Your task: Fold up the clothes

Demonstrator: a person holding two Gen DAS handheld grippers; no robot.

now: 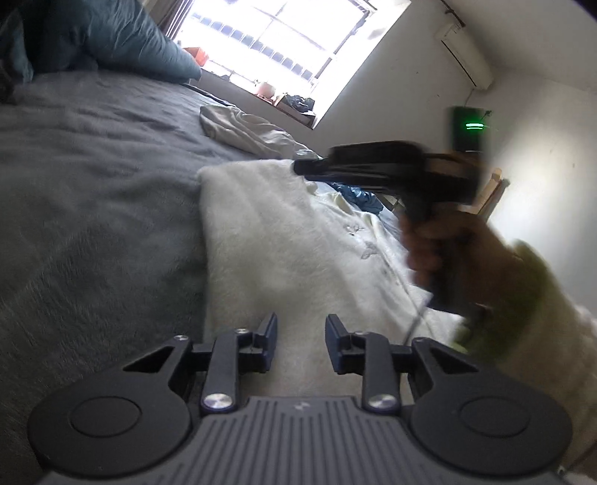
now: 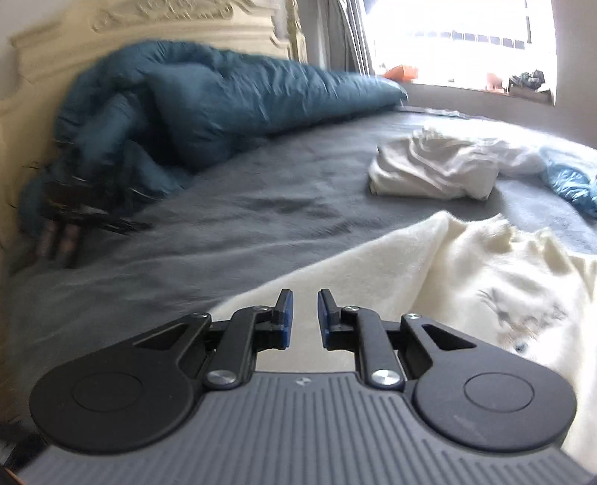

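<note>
A cream fleece garment (image 1: 280,242) with small embroidered motifs lies spread on the grey bed sheet (image 1: 93,168), its folded edge toward the left. My left gripper (image 1: 301,324) hovers just over its near end, jaws apart with nothing between them. My right gripper (image 1: 300,168), blurred and held in a hand (image 1: 440,242) with a pale green sleeve, is above the garment's far end. In the right wrist view the right gripper (image 2: 305,298) shows a narrow empty gap, above the edge of the cream garment (image 2: 466,268).
A crumpled white garment (image 2: 436,168) and a blue cloth (image 2: 571,182) lie further out on the bed. A teal duvet (image 2: 224,97) is heaped against the carved headboard (image 2: 149,22), with a dark blurred thing (image 2: 82,201) beside it. A bright window (image 1: 280,41) lies beyond.
</note>
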